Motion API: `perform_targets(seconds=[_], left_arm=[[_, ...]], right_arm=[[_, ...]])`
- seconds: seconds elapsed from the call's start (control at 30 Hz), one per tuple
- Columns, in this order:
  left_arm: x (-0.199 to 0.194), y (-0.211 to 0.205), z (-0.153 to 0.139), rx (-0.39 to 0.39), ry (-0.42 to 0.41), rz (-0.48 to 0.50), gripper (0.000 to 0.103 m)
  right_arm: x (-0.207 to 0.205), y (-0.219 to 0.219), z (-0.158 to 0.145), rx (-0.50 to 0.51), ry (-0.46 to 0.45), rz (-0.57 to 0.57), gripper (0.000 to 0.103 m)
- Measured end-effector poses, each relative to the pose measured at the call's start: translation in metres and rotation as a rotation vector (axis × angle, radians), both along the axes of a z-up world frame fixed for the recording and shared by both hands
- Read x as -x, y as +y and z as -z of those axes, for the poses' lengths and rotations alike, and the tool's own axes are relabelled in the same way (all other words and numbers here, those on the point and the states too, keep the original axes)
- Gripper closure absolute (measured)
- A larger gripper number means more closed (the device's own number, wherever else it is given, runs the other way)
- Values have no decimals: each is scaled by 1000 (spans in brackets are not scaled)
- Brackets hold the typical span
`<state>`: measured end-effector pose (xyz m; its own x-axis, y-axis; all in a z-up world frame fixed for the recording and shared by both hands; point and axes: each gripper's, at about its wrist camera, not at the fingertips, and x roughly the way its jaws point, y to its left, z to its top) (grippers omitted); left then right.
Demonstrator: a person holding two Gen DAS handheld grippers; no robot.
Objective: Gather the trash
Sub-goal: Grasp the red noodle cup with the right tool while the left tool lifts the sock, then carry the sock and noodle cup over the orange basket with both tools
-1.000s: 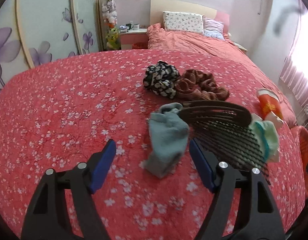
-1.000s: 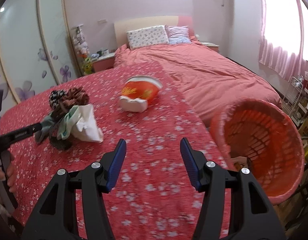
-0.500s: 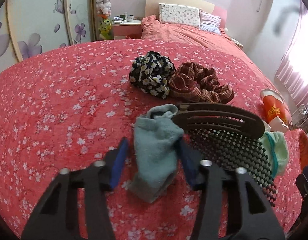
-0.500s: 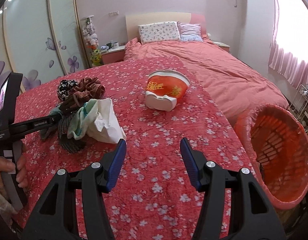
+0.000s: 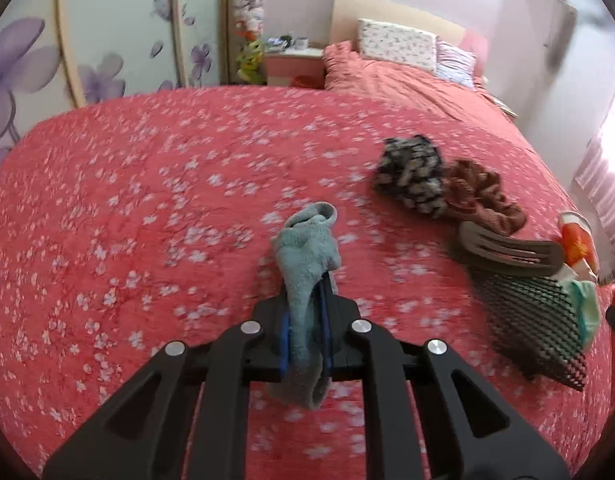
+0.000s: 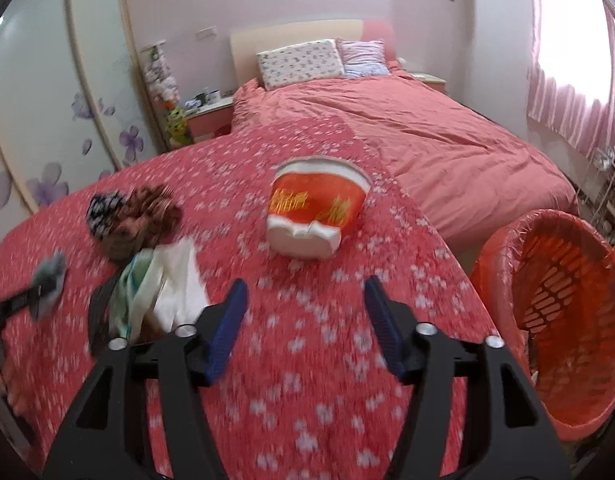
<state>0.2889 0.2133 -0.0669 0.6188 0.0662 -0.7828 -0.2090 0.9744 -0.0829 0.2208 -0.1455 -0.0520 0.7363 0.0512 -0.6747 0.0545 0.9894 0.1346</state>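
Pinching, left hand-held gripper: clenched on a grey-green sock, both blue pads pressed flat against the fabric so the limp cloth cannot slide out.
Sock position: gripped near its middle, cuff end standing up beyond the fingertips and toe end drooping below the pads (it looks raised clear of the bed, though blur makes that hard to confirm).
Right hand-held gripper: released, jaws wide apart and holding nothing, hovering above the bed and pointed toward the noodle cup, probably ready for a next pick.
Bed cover: red with small white blossoms, the place where all the clutter lies.
Nearby pile: a black mesh piece with a brown plastic bar, just right of the sock, partly covering a pale green cloth.
Further out: a black-and-white floral scrunchie touching a brown one.
Noodle cup: red and white, tipped on its side, apart from the pile.
Orange basket: beside the bed on the right, open mouth tilted toward the bed, the likely place for collected items.
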Motion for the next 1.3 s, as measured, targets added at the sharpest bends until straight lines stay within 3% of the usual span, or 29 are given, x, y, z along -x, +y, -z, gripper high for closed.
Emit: perform_targets(seconds=[0.13,0.3,0.57,0.67,1.07,1.3], left_arm=[[1,4,6,-9,1,2,86],[2,4,9,-2,-10,7,86],[4,13,10,30,-17,10,86],[4,15,10,32,-18,13,85],[-4,10,6,-9,-7,18,81],[-2,14,5,14,-5,24,89]], right_arm=[[-24,-1,-1,-7,-5,55,22],[-57,9,5,48,21,101,18],[-89,7,24,47,114,159,19],[-89,3,28,22,135,159,27],[-93,5,30,41,162,144,31],[-76,-7,24,1,147,127,32]])
